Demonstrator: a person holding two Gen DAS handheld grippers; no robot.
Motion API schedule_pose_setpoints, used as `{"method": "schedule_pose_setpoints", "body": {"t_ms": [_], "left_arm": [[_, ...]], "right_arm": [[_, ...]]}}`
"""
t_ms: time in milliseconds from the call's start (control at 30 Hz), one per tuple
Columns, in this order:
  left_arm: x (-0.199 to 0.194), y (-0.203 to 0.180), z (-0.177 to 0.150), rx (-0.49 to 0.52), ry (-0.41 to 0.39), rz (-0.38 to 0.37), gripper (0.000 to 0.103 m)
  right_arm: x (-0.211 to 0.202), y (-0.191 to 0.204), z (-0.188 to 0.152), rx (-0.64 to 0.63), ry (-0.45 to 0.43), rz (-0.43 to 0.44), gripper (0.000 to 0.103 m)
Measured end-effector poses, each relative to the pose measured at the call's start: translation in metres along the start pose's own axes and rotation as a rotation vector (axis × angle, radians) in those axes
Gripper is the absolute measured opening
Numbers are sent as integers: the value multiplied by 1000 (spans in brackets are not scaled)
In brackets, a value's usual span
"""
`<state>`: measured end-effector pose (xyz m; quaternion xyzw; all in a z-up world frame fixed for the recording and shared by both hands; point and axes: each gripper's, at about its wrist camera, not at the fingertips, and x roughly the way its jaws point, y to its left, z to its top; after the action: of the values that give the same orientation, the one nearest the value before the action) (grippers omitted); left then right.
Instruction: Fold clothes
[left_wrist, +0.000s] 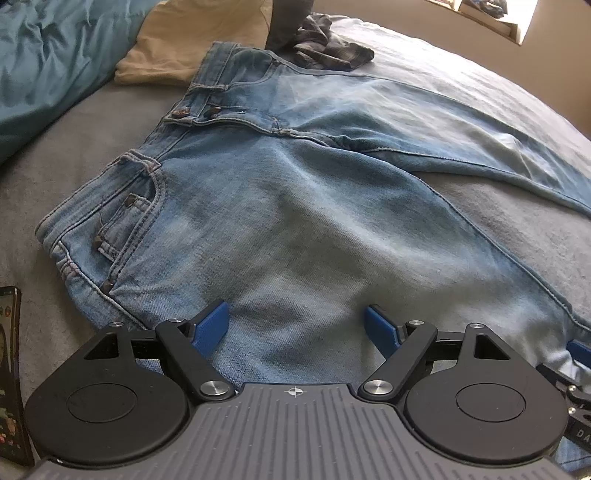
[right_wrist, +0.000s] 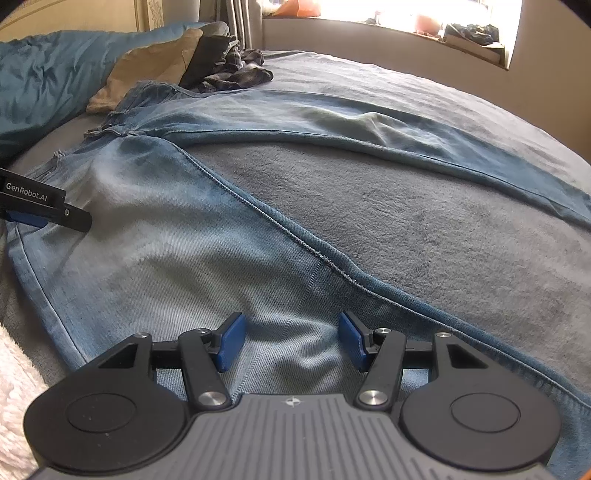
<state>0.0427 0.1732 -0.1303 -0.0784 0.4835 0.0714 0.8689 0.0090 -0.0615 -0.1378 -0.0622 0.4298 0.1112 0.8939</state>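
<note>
Jeans (left_wrist: 295, 206) lay flat, front up, legs spread apart on the grey bed (right_wrist: 406, 229) | no fold yet, all folding left | left claw (left_wrist: 295, 325) and right claw (right_wrist: 291, 339) open over near leg, gripping nothing

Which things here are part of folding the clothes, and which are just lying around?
Part of the job:
- light blue jeans, spread flat on the grey blanket
- left gripper and right gripper, both open over the near leg

Lying about:
- tan garment
- dark plaid garment
- teal duvet
- phone
</note>
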Motion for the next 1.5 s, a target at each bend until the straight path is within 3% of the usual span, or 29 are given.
{"method": "schedule_pose_setpoints", "body": {"t_ms": [400,600,733,933,1067,1233,1400,1500], "left_arm": [[1,-6,-1,37,-5,16,82],[1,0,3,-24,-3,-4,82],[2,-7,3,13,-3,16,82],[-31,2,1,37,-109,-9,79],[-57,22,-14,-20,-201,-73,80],[-60,56,-41,-81,-212,-100,79],[-53,88,-52,-203,-186,-103,74],[-48,103,-53,-288,-183,-104,70]], "right_arm": [[0,0,-1,5,-7,3,60],[0,1,-1,4,-8,1,60],[0,0,0,4,-6,8,60],[0,-1,-4,4,-26,13,61],[-2,1,-2,-24,-14,12,61],[-21,-9,-5,-47,-46,49,59],[-63,-45,-23,4,-87,169,59],[-79,-73,-35,159,-18,274,59]]}}
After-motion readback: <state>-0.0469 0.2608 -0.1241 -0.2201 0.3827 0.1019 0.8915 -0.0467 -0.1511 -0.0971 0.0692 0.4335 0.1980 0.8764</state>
